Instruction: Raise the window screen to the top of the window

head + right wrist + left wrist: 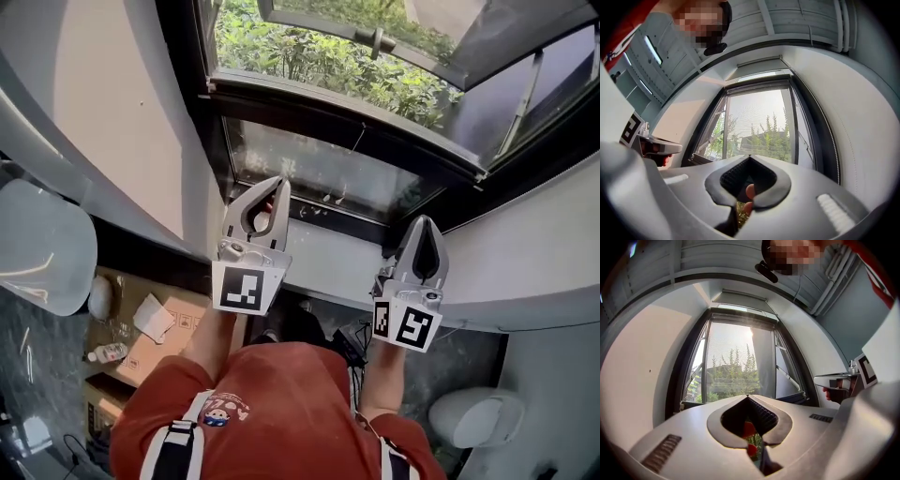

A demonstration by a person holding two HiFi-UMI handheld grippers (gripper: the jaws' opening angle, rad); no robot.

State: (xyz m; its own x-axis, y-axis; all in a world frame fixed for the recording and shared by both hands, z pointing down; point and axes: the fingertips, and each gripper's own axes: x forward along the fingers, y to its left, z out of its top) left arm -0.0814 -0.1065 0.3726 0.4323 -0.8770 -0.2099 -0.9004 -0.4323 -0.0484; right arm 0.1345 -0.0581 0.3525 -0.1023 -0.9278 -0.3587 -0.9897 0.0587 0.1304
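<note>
Both grippers are short of the window and carry nothing. Your left gripper [277,183] has its jaws pressed together with only air at the tips, and your right gripper [424,221] is closed and empty in the same way.

The window screen [757,117] is drawn down over the opening. Its mesh shows as a faint haze across the trees outside. In the head view its lower part sits just above the white sill [328,258], with what looks like a dark bottom bar [323,212] along the edge. The lift has not begun.

To do this step well:

- **Open first.** Part both pairs of jaws before you reach the screen, since closed tips can only poke at it.
- **Aim for the bottom bar, not the mesh.** The mesh would likely give or tear under the tips.
- **Place one gripper on each side of the middle.** That should let the bar rise level and not jam in its side tracks.
- **Check the grip.** I cannot tell whether the bar has a lip to grip, so test your hold before pushing.
- **Drive straight up along the frame.** Keep both sides even.
</note>
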